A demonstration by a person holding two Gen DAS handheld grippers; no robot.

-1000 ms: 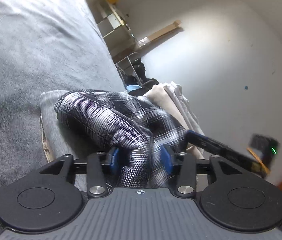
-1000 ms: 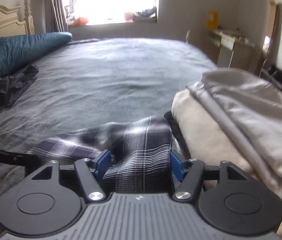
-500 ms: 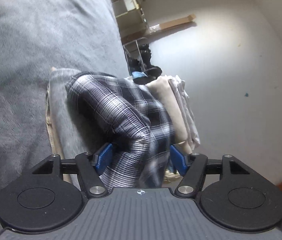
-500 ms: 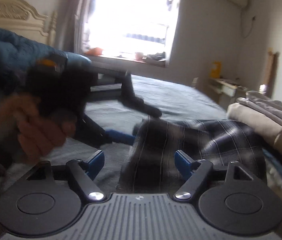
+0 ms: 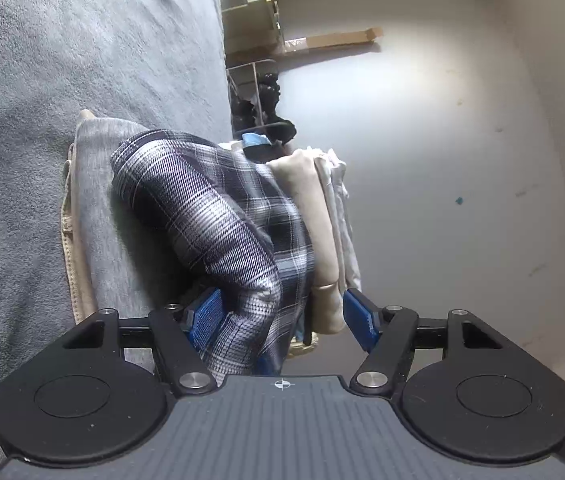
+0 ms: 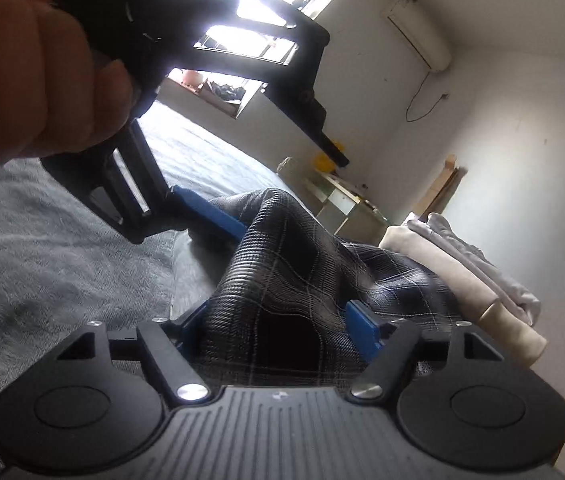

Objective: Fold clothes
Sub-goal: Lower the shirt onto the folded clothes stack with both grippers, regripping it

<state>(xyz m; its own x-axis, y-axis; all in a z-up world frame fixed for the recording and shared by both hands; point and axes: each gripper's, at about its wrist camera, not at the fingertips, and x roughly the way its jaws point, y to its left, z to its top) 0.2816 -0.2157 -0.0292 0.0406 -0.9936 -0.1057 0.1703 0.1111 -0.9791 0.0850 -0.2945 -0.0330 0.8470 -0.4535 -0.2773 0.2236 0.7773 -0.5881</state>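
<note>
— Where's the plaid garment (image 5: 218, 216)?

— Bunched up straight ahead of both tools, with one end running in between the fingers of each. It lies on a folded grey garment (image 5: 122, 248), which sits on the bed (image 5: 42, 60) covered in grey.

— What state is the left tool (image 5: 282, 316) in?

— Spread. Its jaws have just been opening. The plaid cloth hangs between them and touches the left blue pad (image 5: 206, 316), but a gap shows between the cloth and the right pad, so nothing is squeezed.

— And the right tool (image 6: 278, 328)?

— Its jaws have just been closing. The plaid cloth fills the space between them from side to side, so it reads as pinching a thick bunch of it. The left pad is hidden behind the fabric.

— How are the hands set?

— In the right wrist view a hand (image 6: 34, 60) is wrapped in a fist round the left tool's handle, up and to the left of the right tool. The left tool reaches in from there toward the cloth. Both tools point nearly level.

— Which way does the garment run?

— From the left tool, its long axis leads away along the line of the fingers, rising in a rolled hump. From the right tool, it climbs forward to a ridge and spreads off to the right.

— Anything beside it?

— A stack of folded beige and pale clothes (image 5: 314, 216), just to the right of the plaid and touching it.
</note>
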